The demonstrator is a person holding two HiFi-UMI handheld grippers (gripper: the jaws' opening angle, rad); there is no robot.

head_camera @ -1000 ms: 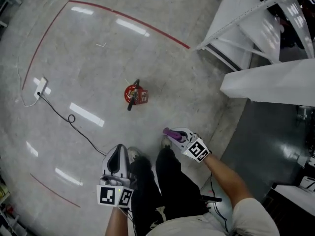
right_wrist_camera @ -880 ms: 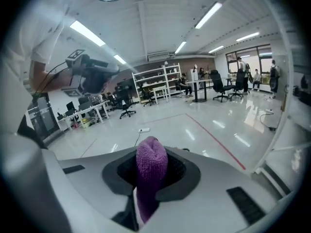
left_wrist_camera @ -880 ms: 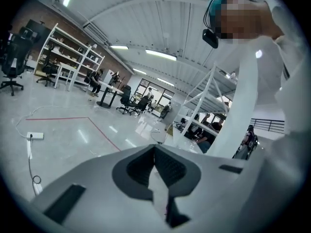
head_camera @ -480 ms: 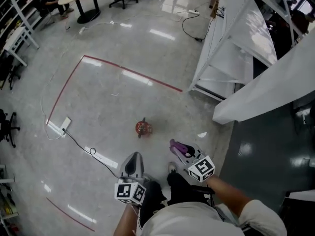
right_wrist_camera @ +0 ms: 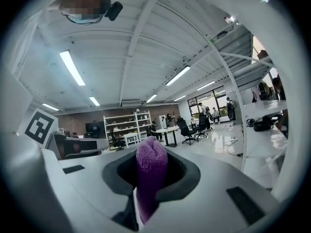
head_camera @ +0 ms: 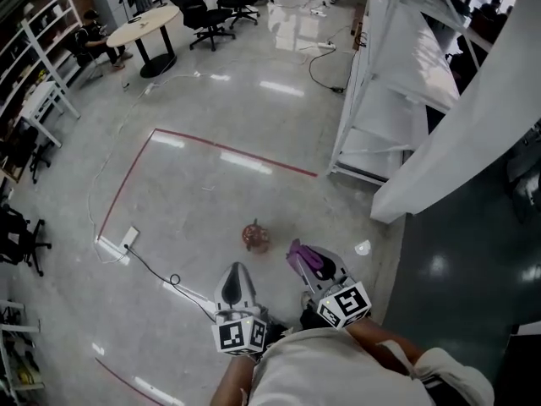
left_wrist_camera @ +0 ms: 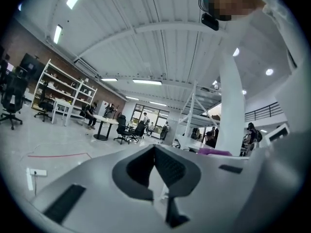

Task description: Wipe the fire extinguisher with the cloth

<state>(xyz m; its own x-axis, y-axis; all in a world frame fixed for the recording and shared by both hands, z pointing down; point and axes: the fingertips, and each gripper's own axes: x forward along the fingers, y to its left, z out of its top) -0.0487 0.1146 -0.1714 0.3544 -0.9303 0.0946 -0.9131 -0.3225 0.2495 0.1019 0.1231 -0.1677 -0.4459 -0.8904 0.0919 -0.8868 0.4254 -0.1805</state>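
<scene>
Holds the right gripper point(head_camera: 297, 254) at lower centre, jaws clenched on a purple cloth point(right_wrist_camera: 151, 171) that bulges past the tips. Carries the left gripper point(head_camera: 236, 269) just beside it, jaws pressed together at the tips with nothing between. Hides most of both arms behind a pale shirt point(head_camera: 338, 370) at the bottom edge. Finds the red fire extinguisher point(head_camera: 255, 237) on the floor just beyond and between the grippers, small and blurred, handle and hose hard to make out. Looks down on a glossy grey concrete floor point(head_camera: 194, 193), bare all round the extinguisher. Passes a white power strip point(head_camera: 129, 238) and black cable point(head_camera: 156, 269) at left, then a red floor line point(head_camera: 228, 149). Meets white shelving point(head_camera: 380, 100) at right, partly covered by a slanted white panel point(head_camera: 465, 134), and a round table point(head_camera: 144, 25) at upper left.
</scene>
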